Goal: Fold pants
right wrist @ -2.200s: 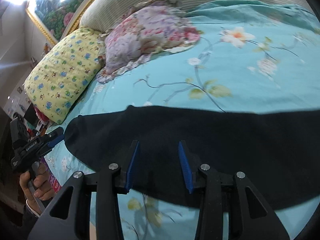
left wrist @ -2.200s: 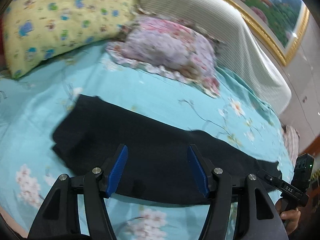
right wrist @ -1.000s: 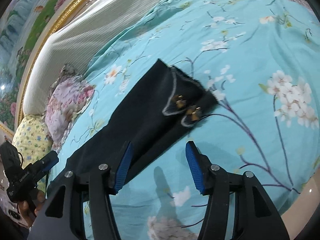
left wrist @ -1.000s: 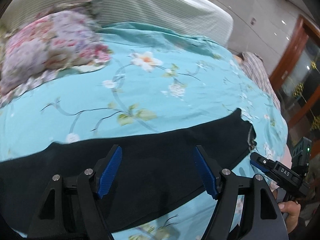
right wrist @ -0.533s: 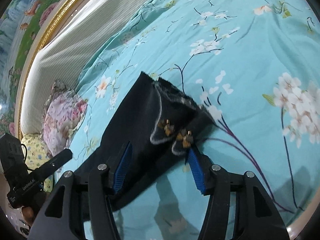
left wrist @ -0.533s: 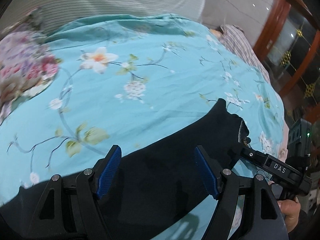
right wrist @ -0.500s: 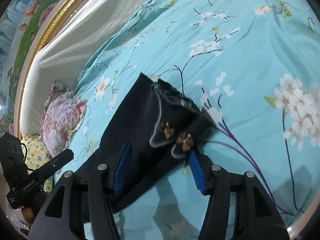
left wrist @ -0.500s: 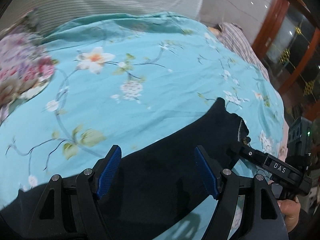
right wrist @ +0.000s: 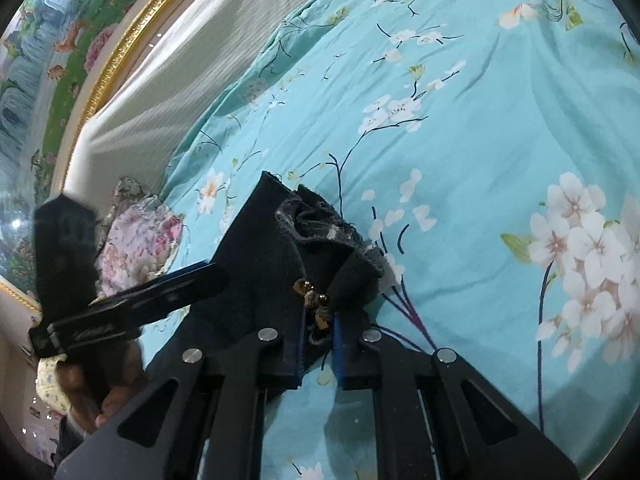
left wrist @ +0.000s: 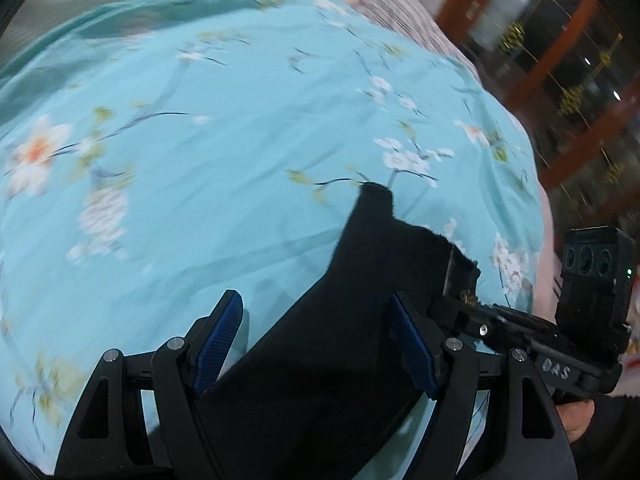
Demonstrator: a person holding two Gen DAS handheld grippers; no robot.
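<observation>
The right gripper (right wrist: 318, 342) has its jaws closing on the near corner of the pants' (right wrist: 260, 248) waistband, the blue pads pinching the dark cloth just below the small brass buttons (right wrist: 310, 294). Above the pads the waistband bunches up, its pale frayed lining showing. The pants are black and lie on the bed (right wrist: 480, 128), stretching away from the right gripper toward the floral pillow (right wrist: 138, 240). The bed's cover is turquoise with white blossoms and thin dark branches.

The left gripper (left wrist: 316, 344) holds its jaws wide apart, gripping nothing; the black cloth lies under and between them, untouched so far as the blurred view shows. It hovers over the pants just beside the waistband end, and in the right wrist view it shows as a dark blurred bar, held by the person's hand (right wrist: 100, 392), between the right gripper and the pillow. Beyond the pillow are a pale ribbed headboard (right wrist: 160, 80) and a gold-framed painting (right wrist: 52, 48).
</observation>
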